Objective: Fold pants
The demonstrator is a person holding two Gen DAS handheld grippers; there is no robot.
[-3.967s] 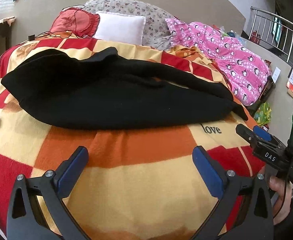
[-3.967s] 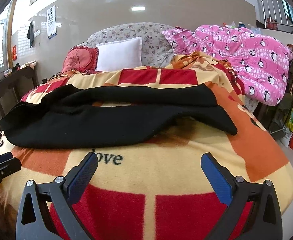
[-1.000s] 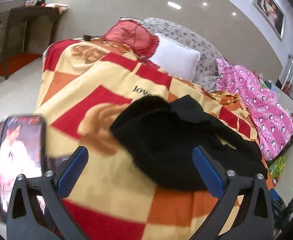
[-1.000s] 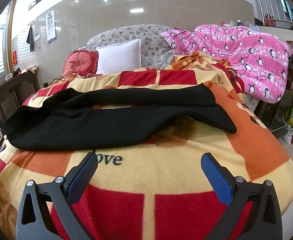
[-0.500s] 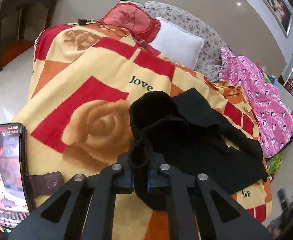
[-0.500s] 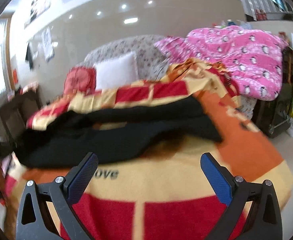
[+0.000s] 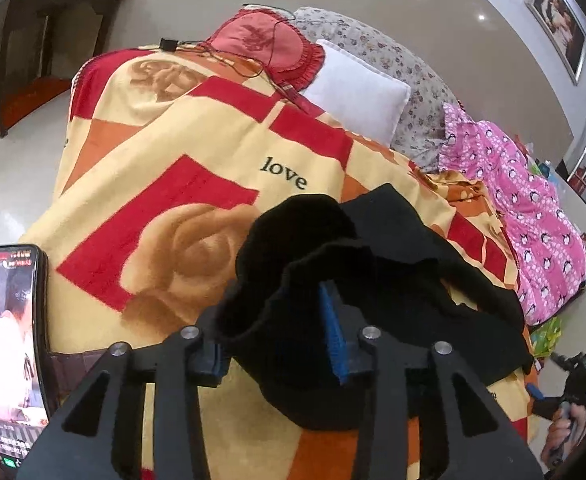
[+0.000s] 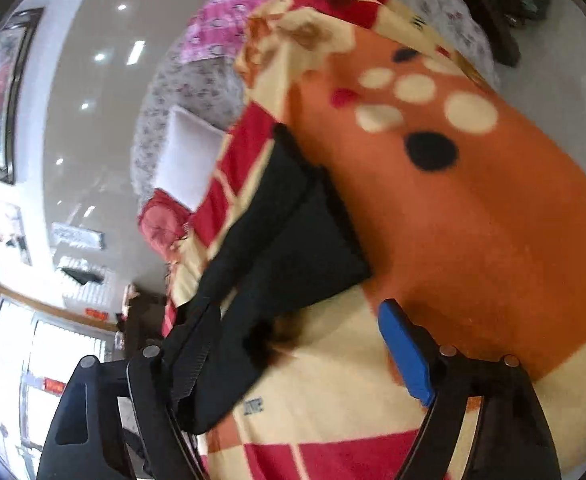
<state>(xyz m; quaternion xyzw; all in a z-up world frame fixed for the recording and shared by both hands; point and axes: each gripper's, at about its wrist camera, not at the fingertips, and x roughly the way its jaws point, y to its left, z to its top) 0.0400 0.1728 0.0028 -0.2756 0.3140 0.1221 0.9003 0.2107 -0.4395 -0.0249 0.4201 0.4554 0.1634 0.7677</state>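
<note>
Black pants (image 7: pixel 393 276) lie across a red, orange and cream blanket (image 7: pixel 181 184) on a bed. My left gripper (image 7: pixel 277 332) is shut on a bunched end of the pants, which hides its left finger. In the right wrist view the pants (image 8: pixel 293 240) run from the middle to the lower left. My right gripper (image 8: pixel 297 364) is open and tilted sideways, with the pants' near end between its fingers. Its left finger is behind the cloth, its right blue pad (image 8: pixel 405 354) is over bare blanket.
A phone (image 7: pixel 7 344) with a lit screen lies at the bed's left edge. A red cushion (image 7: pixel 269 48), a white pillow (image 7: pixel 357 92) and pink penguin-print bedding (image 7: pixel 533 208) are at the far end. The other gripper and hand (image 7: pixel 569 396) show at lower right.
My left gripper has stayed closed on the pants' end and lifted it slightly. My right gripper has swung in close to the other end and rolled sideways; the view is blurred.
</note>
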